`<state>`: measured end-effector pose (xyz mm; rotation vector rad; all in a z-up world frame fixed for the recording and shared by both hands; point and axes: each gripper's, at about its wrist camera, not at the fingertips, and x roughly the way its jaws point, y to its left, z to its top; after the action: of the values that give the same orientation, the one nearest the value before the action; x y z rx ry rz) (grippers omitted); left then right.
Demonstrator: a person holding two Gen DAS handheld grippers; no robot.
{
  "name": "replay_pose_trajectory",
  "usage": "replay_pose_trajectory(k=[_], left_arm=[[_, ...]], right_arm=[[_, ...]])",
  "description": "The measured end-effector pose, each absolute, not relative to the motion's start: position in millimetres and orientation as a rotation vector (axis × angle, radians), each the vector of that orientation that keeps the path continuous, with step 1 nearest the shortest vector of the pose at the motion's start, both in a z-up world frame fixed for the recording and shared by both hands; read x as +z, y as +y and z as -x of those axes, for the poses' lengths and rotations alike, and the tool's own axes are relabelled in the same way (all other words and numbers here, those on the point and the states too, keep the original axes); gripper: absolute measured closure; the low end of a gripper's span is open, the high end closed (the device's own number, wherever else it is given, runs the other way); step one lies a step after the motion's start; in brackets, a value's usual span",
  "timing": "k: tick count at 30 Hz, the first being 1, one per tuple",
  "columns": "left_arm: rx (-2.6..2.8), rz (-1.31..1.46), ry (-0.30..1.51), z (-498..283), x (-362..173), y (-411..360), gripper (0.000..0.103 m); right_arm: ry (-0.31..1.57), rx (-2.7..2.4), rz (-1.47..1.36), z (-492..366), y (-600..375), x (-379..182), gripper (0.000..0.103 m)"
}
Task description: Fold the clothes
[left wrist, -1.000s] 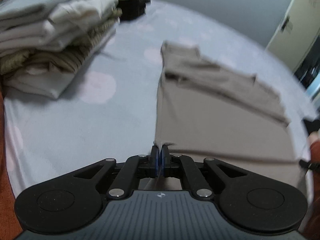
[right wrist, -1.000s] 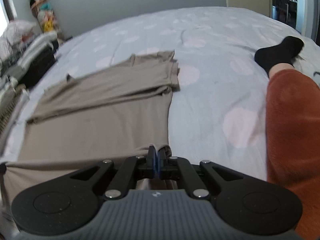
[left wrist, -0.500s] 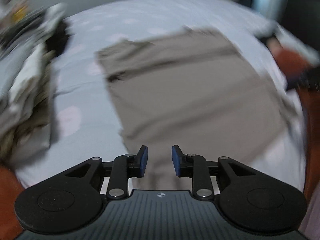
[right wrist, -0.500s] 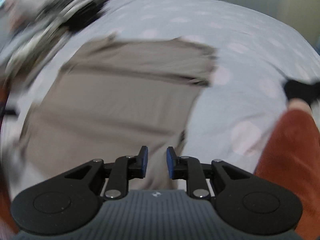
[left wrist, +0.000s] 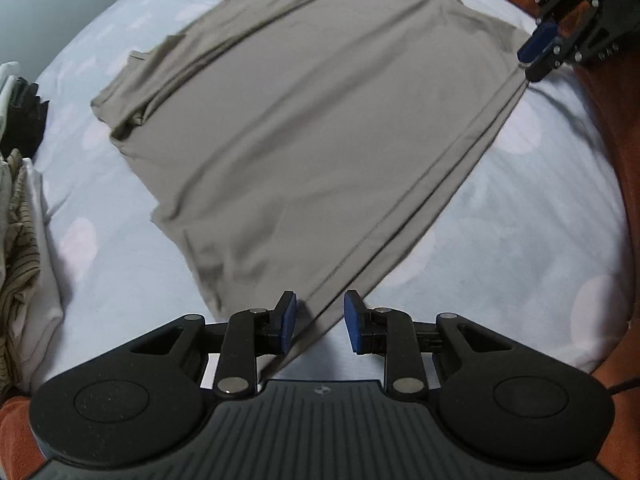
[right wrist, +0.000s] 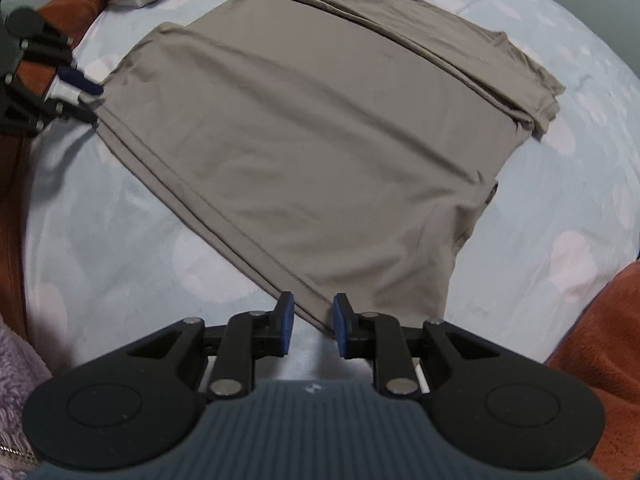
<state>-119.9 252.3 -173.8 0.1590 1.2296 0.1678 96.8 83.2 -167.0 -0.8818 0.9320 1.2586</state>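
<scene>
While the taupe shirt (left wrist: 304,128) lies spread flat on the pale blue bedsheet (left wrist: 500,240), both grippers hang over its hem edge with nothing clamped. The left gripper (left wrist: 319,322) stands with its blue pads (left wrist: 287,322) parted to a moderate gap; one hem corner of the shirt lies on the sheet under that gap, and the pads do not press on the cloth. The right gripper (right wrist: 311,325) shows the same posture in its own view: blue pads apart, the other hem corner below and between them, not pinched.

Each camera also catches the opposite tool. In the left wrist view the right gripper (left wrist: 538,54) sits at the upper right, its tips at the far end of the hem. In the right wrist view the left gripper (right wrist: 80,96) appears at the left edge, likewise at the hem's end.

The shirt has its sleeves folded in along the far side, forming a ridge of doubled cloth near the collar end. Its hem runs as a straight diagonal line between the two tools, with a stitched seam visible along it. The bedsheet carries faint pale round spots.

A stack of folded clothes (left wrist: 20,216) rests on the bed at the left edge of the left wrist view, apart from the shirt. Rust-orange fabric (right wrist: 600,320) covers the person's leg at the lower right of the right wrist view.
</scene>
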Motion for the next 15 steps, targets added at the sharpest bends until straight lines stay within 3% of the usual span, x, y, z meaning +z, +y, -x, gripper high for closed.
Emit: replay_pose_trajectory(k=[3,5,15], left_arm=[[0.183,-0.111,1.234,118.1,-176.1,259.6,0.082],[0.18,-0.06,1.221,118.8,-173.0,265.8,0.101],[0.133,-0.129,1.246,124.4,-167.2,258.3,0.101]], right_arm=[[0.97,1.25,0.85,-100.3,82.6,-170.6,0.079],[0.979,1.247,0.845,-101.2,82.6,-171.3,0.079],[0.964,1.25,0.878,-99.3,84.8,-169.0,0.074]])
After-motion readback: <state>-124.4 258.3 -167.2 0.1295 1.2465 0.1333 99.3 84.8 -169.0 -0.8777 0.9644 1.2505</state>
